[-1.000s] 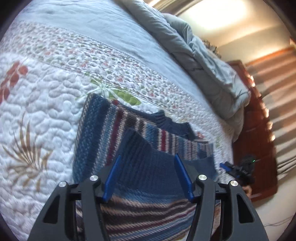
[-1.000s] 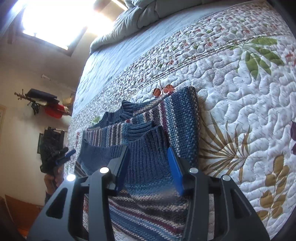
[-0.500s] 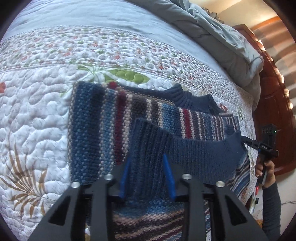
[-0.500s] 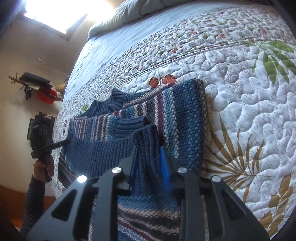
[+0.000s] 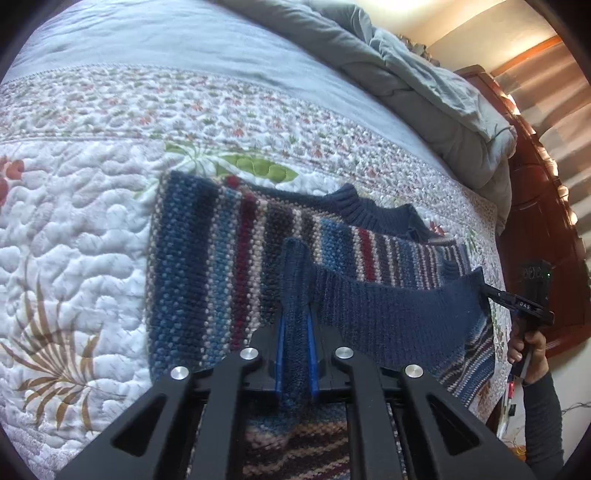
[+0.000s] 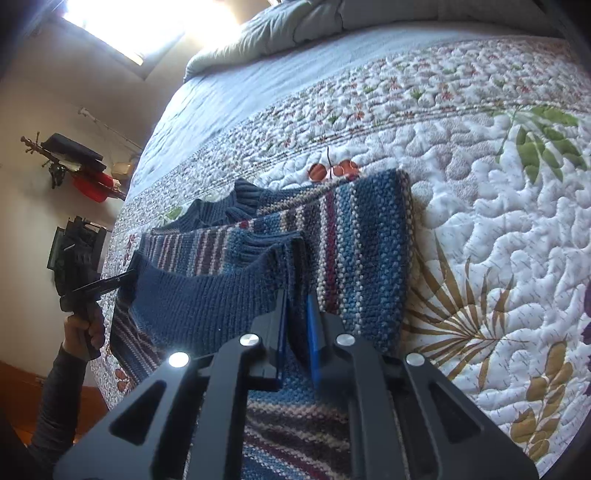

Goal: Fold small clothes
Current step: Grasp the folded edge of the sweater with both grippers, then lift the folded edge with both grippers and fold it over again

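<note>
Left gripper and right gripper: jaws have just been closing and are now clamped on the two corners of the navy ribbed hem of the striped sweater, lying on the quilt. Step: hem pinched for a fold. Next, probably: raise both corners together and carry them toward the collar.

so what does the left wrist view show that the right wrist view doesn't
Only the left wrist view: a dark wooden headboard and the hand holding the right gripper. Only the right wrist view: a bright window, a wall shelf with a red item, and the left gripper seen from across. Both: the striped sweater on the floral quilt, its navy hem pinched at each end, and the grey duvet.
</note>
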Action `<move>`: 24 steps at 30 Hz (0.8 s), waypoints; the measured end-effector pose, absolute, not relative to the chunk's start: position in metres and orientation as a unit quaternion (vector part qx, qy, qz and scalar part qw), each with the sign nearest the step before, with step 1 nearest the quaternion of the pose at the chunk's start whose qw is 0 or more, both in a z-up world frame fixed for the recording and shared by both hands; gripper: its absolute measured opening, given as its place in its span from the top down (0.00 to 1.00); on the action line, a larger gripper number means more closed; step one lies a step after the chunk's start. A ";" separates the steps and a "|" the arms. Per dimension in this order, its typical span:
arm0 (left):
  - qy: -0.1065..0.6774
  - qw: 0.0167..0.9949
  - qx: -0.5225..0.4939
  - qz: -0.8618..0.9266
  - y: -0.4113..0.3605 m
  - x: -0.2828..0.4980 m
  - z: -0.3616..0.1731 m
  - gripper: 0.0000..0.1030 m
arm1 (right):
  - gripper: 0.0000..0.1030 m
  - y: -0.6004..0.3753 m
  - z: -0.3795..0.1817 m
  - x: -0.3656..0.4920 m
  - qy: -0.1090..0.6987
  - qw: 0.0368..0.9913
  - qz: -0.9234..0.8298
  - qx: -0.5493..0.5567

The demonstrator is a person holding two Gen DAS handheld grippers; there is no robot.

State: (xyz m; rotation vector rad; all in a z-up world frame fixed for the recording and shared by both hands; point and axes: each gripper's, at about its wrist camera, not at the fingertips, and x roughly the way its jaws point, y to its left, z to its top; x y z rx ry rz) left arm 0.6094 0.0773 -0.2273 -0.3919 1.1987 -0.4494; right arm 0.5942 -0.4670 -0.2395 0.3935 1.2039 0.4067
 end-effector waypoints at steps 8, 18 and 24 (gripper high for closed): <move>0.498 0.817 -0.185 -0.223 0.079 0.599 -0.168 0.92 | 0.92 -0.465 -0.190 0.586 0.521 0.814 0.192 0.171; 0.466 0.843 -0.164 -0.212 0.074 0.631 -0.115 0.92 | 0.92 -0.468 -0.150 0.612 0.480 0.843 0.166 0.178; 0.483 0.841 -0.167 -0.177 0.068 0.670 -0.137 0.92 | 0.92 -0.464 -0.170 0.648 0.493 0.841 0.136 0.177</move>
